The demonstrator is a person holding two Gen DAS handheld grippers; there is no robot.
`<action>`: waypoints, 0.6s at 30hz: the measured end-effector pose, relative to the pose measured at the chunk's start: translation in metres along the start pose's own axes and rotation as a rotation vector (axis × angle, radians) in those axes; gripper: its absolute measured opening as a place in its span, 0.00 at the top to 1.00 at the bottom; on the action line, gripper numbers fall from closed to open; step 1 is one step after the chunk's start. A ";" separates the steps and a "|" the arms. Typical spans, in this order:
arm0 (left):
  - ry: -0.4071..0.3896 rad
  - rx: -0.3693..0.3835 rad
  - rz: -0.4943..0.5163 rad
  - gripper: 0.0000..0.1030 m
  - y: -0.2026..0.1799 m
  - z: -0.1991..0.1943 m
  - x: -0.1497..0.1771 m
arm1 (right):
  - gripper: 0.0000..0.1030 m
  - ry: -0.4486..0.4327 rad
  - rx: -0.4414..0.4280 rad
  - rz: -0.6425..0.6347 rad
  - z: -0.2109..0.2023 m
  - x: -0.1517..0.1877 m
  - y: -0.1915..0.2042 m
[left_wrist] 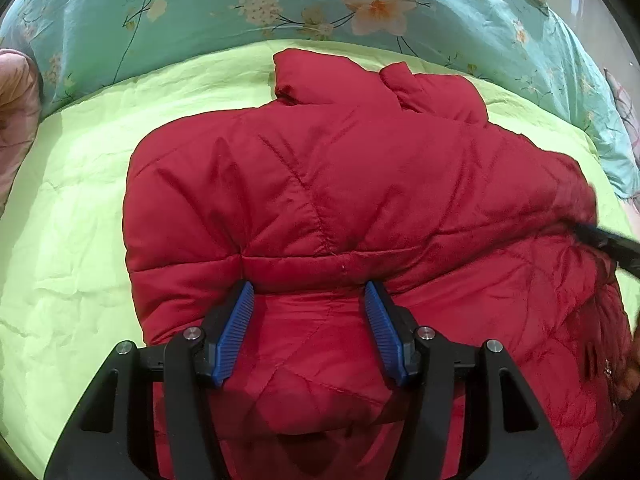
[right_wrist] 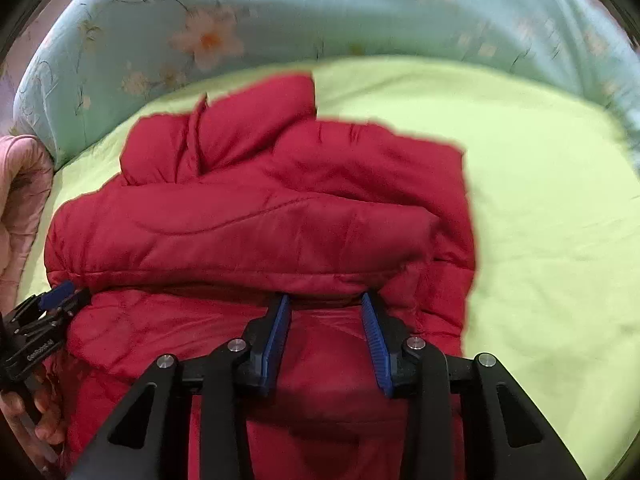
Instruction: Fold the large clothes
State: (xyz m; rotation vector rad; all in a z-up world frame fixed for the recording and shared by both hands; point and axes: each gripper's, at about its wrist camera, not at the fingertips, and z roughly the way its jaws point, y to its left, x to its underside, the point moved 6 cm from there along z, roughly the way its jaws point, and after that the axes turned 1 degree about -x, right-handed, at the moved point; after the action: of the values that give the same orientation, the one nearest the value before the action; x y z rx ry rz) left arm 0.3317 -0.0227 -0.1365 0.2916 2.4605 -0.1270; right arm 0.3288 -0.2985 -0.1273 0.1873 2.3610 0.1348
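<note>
Left wrist: left claw (left_wrist: 309, 290) gripping red jacket (left_wrist: 340, 184) hem | green sheet (left_wrist: 72, 208)

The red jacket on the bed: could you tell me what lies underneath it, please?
The red jacket lies on a lime-green sheet, visible all around it. Whatever is directly beneath the jacket is covered.

Lime-green sheet (left_wrist: 80, 184) over the bed, teal floral quilt (left_wrist: 200, 8) behind, pink quilted bedding (right_wrist: 20, 200) at left.

Quilted red jacket (left_wrist: 320, 184) of slightly shiny cloth lies on a matt, creased green sheet (left_wrist: 72, 240).
</note>
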 end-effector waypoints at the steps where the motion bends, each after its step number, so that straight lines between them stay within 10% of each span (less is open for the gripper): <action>1: 0.001 -0.003 0.001 0.44 -0.001 0.000 0.000 | 0.59 -0.032 -0.025 -0.023 -0.011 -0.003 0.013; 18: 0.029 -0.001 -0.022 0.43 -0.001 0.011 -0.005 | 0.68 0.109 -0.035 -0.012 0.055 -0.007 0.012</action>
State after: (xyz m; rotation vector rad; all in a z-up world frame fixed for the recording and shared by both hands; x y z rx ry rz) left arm 0.3420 -0.0261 -0.1418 0.2682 2.4930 -0.1317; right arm 0.3741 -0.2855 -0.1600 0.1519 2.4661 0.1839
